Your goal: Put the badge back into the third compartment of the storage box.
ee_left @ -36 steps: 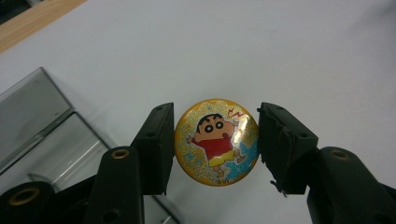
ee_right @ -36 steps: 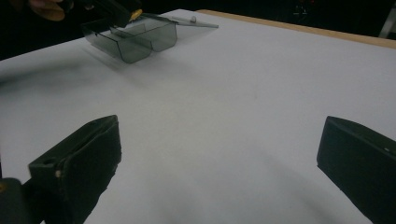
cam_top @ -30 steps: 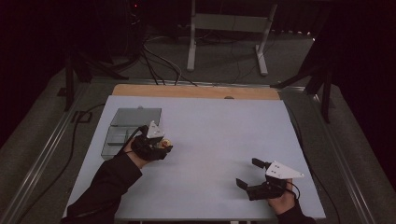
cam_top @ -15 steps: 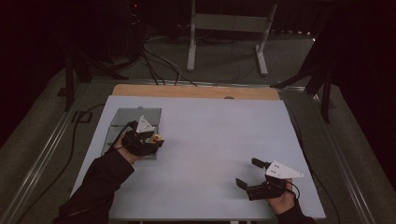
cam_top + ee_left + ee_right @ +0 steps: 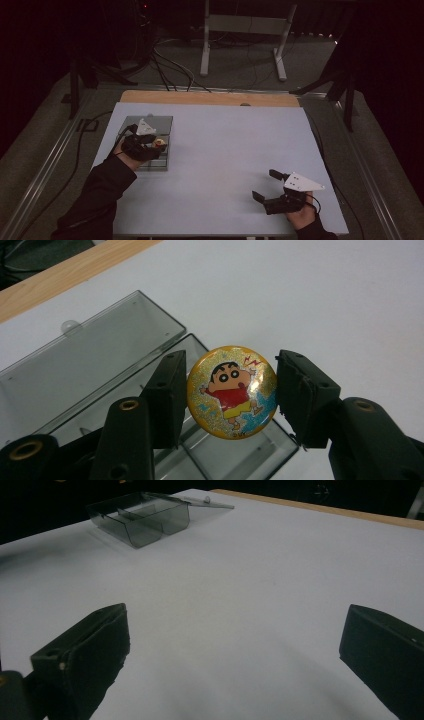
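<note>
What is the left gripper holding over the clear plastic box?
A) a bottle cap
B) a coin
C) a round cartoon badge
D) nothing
C: the left gripper is clamped on a round cartoon badge, above the open clear plastic box.

Your left gripper (image 5: 231, 395) has matt black jaws with brass-coloured screw eyes, and between them sits a round badge (image 5: 231, 392) in glittery gold and pale blue. Its pattern is a cartoon child with black hair, a red shirt and yellow shorts, beside a small red lightning mark. The open case (image 5: 100, 370) near the desk's left edge is smoky, see-through grey plastic. The desk (image 5: 235, 150) is plain pale grey-white, with a light wood strip along its far edge. Your right gripper (image 5: 266, 186) is black with a white three-cornered plate.
</note>
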A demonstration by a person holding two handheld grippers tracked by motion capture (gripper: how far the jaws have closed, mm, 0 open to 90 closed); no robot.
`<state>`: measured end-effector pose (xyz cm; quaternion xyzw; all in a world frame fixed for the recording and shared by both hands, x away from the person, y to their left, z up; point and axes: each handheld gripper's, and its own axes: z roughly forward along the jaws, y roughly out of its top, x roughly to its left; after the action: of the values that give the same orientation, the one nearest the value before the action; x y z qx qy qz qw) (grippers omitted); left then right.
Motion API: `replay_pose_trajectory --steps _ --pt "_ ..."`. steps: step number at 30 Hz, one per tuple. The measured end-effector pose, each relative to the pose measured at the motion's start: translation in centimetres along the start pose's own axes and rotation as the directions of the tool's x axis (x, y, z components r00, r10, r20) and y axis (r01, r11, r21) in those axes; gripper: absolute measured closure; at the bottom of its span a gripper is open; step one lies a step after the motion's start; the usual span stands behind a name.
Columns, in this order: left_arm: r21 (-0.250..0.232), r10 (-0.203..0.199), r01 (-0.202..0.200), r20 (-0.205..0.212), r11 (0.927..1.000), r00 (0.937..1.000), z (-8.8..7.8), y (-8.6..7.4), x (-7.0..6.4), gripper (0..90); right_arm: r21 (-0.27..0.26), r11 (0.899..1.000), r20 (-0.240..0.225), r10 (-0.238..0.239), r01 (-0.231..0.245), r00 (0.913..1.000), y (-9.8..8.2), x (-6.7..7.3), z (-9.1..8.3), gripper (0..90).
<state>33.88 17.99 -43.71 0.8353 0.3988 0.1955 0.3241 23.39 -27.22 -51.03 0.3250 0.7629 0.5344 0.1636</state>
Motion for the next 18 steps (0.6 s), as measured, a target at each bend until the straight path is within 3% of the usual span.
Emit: replay_pose_trajectory --steps 18 --pt "0.055 -0.071 0.072 -0.013 0.9959 0.9974 2.7 -1.1 2.1 48.3 0.004 1.0 -0.002 -0.001 0.001 1.0 0.0 0.0 0.1 0.0"
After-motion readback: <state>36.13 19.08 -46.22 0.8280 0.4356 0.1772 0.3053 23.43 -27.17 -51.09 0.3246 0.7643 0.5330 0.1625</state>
